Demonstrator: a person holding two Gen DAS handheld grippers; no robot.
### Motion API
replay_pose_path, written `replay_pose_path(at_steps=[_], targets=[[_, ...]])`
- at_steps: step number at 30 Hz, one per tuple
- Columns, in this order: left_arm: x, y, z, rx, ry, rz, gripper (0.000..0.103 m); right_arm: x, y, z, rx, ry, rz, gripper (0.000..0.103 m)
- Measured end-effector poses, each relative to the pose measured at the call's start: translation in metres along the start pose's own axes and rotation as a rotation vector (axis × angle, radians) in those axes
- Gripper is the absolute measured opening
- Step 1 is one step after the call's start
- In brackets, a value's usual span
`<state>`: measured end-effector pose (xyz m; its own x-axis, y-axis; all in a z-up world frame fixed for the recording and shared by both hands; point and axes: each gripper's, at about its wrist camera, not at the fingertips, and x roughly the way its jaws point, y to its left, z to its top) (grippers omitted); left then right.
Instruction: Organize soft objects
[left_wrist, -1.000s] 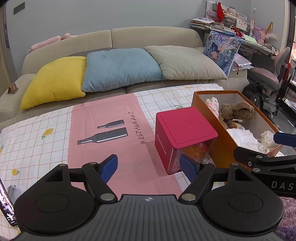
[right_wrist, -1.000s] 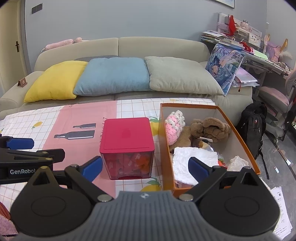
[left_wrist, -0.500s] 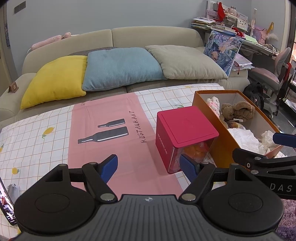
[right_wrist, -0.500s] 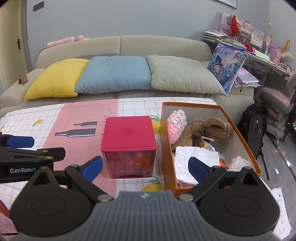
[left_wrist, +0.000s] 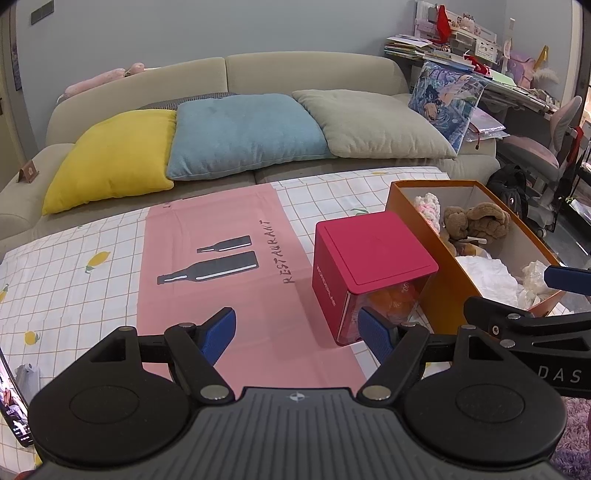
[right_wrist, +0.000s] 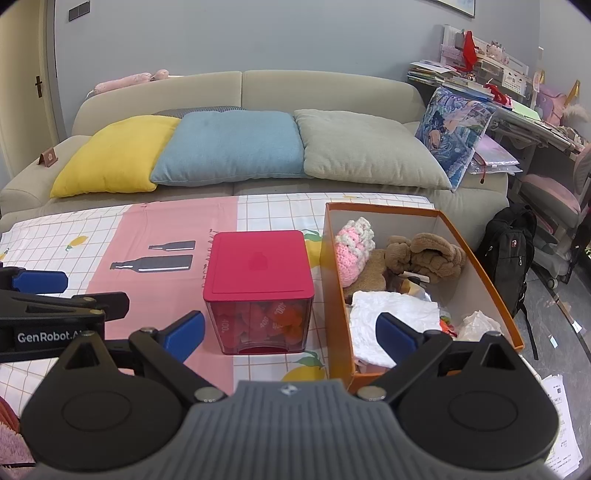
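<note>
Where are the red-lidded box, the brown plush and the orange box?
red-lidded box (right_wrist: 258, 264): right wrist view, middle of the lid.
brown plush (right_wrist: 428, 254): right wrist view, its bunched body.
orange box (right_wrist: 480, 280): right wrist view, the right inner wall.

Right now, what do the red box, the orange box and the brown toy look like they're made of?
Red box: likely hard plastic, with an opaque matte lid over tinted see-through walls that show orange pieces inside.
Orange box: probably cardboard, with thin flat walls, matte orange outside and pale inside.
Brown toy: looks like plush fabric, fuzzy and lumpy.
</note>
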<state>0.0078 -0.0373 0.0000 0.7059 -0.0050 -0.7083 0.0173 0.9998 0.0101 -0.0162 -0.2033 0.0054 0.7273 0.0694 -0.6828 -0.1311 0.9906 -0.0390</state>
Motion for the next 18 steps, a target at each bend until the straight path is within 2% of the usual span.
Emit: replay_pose_path(at_steps=[18], targets=[[-0.0021, 0.0004, 0.0001, 0.003, -0.005, 0.010, 0.088, 0.0024, -0.0017, -0.0023, -0.014, 0.010, 0.024, 0.097]])
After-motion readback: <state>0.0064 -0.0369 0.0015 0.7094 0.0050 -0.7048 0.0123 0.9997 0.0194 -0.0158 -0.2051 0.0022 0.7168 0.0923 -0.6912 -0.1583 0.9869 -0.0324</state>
